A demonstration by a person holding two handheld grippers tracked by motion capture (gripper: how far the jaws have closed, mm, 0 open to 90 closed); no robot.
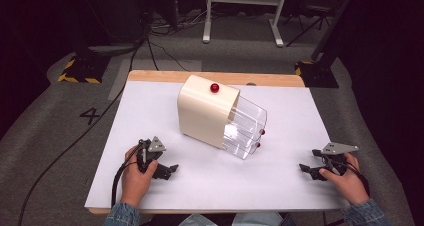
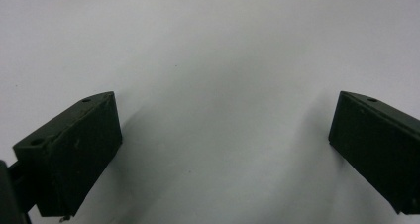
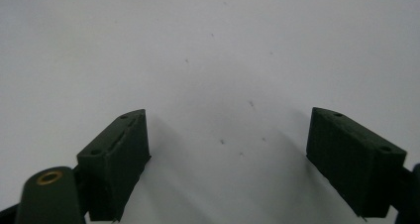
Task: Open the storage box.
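Note:
A cream box with a red knob (image 1: 214,88) on top and a clear plastic front (image 1: 246,127) stands in the middle of the white table (image 1: 150,111), tilted toward the right. My left gripper (image 1: 170,170) rests low on the table at front left, pointing right, open with nothing between its jaws (image 2: 225,149). At front right my right gripper (image 1: 306,170) lies on the table, pointing left, also open and empty (image 3: 228,154). Both are well apart from the box.
The table's wooden back edge (image 1: 165,76) borders grey carpet. A black stand base with yellow stripes (image 1: 80,68) sits at far left, another dark base (image 1: 317,71) at far right, white frame legs (image 1: 240,16) behind.

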